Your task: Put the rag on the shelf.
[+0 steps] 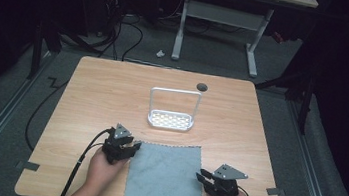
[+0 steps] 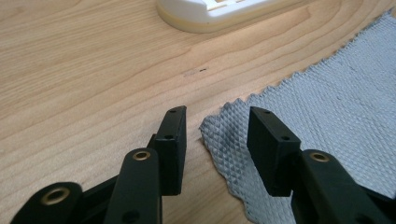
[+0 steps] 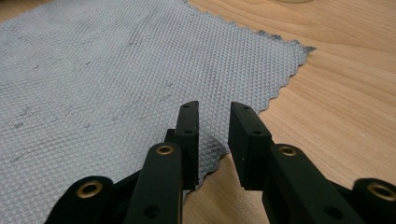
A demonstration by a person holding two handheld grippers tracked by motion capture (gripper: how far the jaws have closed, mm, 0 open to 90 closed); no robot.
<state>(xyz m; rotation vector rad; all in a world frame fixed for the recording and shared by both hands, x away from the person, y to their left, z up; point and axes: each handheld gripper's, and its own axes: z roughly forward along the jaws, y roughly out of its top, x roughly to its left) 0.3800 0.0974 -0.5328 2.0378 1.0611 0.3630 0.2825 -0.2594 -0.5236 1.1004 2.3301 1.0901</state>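
A grey waffle-textured cloth [image 1: 165,177] lies flat at the table's near edge between my two grippers. My left gripper [image 1: 132,146] sits at the cloth's far-left corner. Its jaws stand open in the left gripper view, with my left gripper [image 2: 217,114] straddling that corner of the cloth [image 2: 327,107] low over the wood. My right gripper [image 1: 202,175] is at the cloth's right edge. In the right gripper view my right gripper [image 3: 215,108] is open by a narrower gap, with the edge of the cloth [image 3: 116,79] running under the gap.
A white slotted tray with a tall loop handle [image 1: 170,121] stands mid-table just beyond the cloth, and its rim [image 2: 210,14] shows in the left gripper view. A dark cable hole [image 1: 202,87] sits near the far edge. Bare wooden table [image 1: 102,94] surrounds these.
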